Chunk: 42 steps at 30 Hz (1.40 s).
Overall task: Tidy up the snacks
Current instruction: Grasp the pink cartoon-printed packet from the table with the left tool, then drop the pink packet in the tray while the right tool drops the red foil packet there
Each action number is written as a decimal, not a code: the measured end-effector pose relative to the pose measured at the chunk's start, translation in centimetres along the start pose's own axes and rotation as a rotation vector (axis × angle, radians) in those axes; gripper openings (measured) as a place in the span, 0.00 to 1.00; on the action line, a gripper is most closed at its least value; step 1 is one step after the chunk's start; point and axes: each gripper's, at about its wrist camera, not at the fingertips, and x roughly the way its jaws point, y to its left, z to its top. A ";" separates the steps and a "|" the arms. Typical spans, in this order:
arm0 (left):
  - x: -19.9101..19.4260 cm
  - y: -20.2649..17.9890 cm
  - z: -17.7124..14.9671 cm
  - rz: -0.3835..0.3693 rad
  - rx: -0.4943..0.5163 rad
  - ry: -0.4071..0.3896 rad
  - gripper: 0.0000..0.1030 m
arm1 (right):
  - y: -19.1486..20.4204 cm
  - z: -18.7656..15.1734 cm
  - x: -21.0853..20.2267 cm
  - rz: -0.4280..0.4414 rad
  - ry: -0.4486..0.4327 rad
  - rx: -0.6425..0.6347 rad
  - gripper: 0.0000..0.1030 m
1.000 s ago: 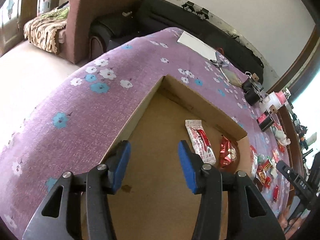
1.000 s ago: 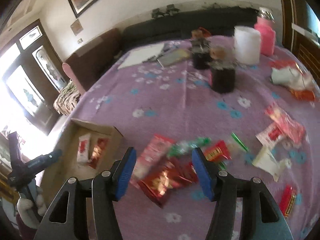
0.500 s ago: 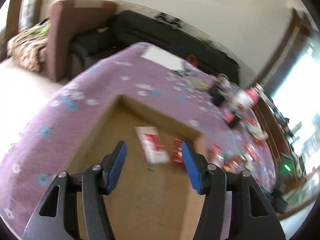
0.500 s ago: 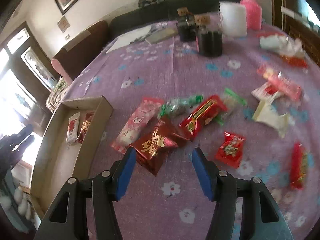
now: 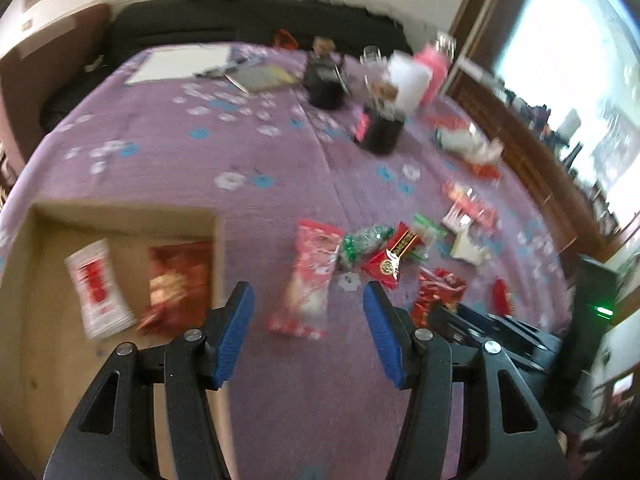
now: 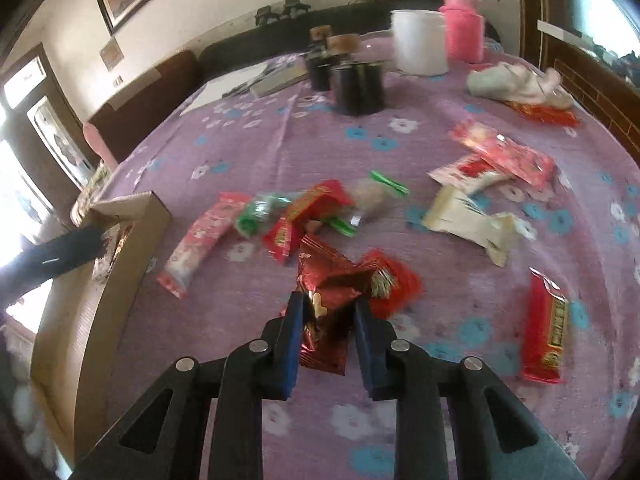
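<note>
Clamping my right tongs on the red foil packet (jaws just narrowed); left tongs gape above the pink packet.

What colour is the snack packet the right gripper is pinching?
Shiny red foil packet with gold print, clearest in the right wrist view.

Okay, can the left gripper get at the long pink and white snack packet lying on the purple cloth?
Probably yes. The left gripper is open and the pink and white packet lies flat just ahead of its fingers, with nothing on top; the cardboard box wall sits off to one side.
</note>
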 end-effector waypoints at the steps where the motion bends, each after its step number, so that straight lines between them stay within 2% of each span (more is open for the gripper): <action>1: 0.8 -0.5 0.3 0.016 0.014 0.014 0.54 | -0.6 -0.1 0.0 0.030 -0.004 0.016 0.24; 4: 3.3 -1.7 0.9 0.082 0.066 0.053 0.54 | -1.9 0.1 0.1 0.095 0.005 0.062 0.25; 7: 5.1 -2.6 0.5 0.145 0.138 0.093 0.54 | -1.5 0.3 0.2 0.095 0.006 0.053 0.25; 8: 5.5 -2.9 0.2 0.165 0.165 0.109 0.50 | -1.4 0.3 0.2 0.092 0.006 0.049 0.25; 9: 5.4 -3.2 -0.1 0.173 0.184 0.090 0.42 | -1.4 0.3 0.2 0.090 0.005 0.047 0.25; 11: 5.2 -3.9 -0.3 0.199 0.220 0.084 0.21 | -1.4 0.2 0.2 0.088 0.004 0.044 0.25; 15: 3.5 -4.4 -0.8 0.176 0.206 0.039 0.21 | -1.3 0.0 0.0 0.093 -0.004 0.037 0.23; 21: -2.7 -3.3 -1.9 0.053 0.118 -0.051 0.21 | -1.3 -0.3 -0.6 0.116 -0.041 0.037 0.20; 25: -6.4 -0.8 -3.1 0.037 0.060 -0.097 0.21 | -0.7 -0.4 -1.7 0.137 -0.095 0.013 0.13; 26: -7.5 0.5 -3.7 0.033 0.033 -0.104 0.21 | -0.4 -0.5 -1.9 0.135 -0.106 0.001 0.06; 28: -8.8 2.3 -4.4 0.036 -0.007 -0.114 0.21 | 0.1 -0.6 -2.1 0.110 -0.119 -0.027 0.06; 31: -10.9 5.2 -5.9 0.051 -0.062 -0.141 0.21 | 0.2 -0.5 -2.1 0.120 -0.116 -0.020 0.13; 32: -11.4 6.0 -6.3 0.053 -0.078 -0.150 0.21 | 0.1 -0.4 -2.1 0.119 -0.114 -0.008 0.31; 33: -11.8 6.7 -6.7 0.051 -0.094 -0.156 0.21 | -0.1 -0.4 -2.1 0.120 -0.112 0.012 0.56; 34: -12.1 7.3 -7.2 0.047 -0.107 -0.160 0.21 | -0.6 -0.2 -2.1 0.126 -0.115 0.044 0.65; 35: -12.4 7.9 -7.6 0.043 -0.119 -0.164 0.21 | -1.0 -0.2 -2.1 0.132 -0.117 0.071 0.69; 38: -12.9 9.3 -8.5 0.034 -0.143 -0.174 0.21 | -2.0 0.4 -2.0 0.173 -0.088 0.153 0.69; 42: -12.8 11.1 -9.4 0.019 -0.187 -0.174 0.21 | -0.7 1.4 -0.5 0.085 -0.038 0.136 0.69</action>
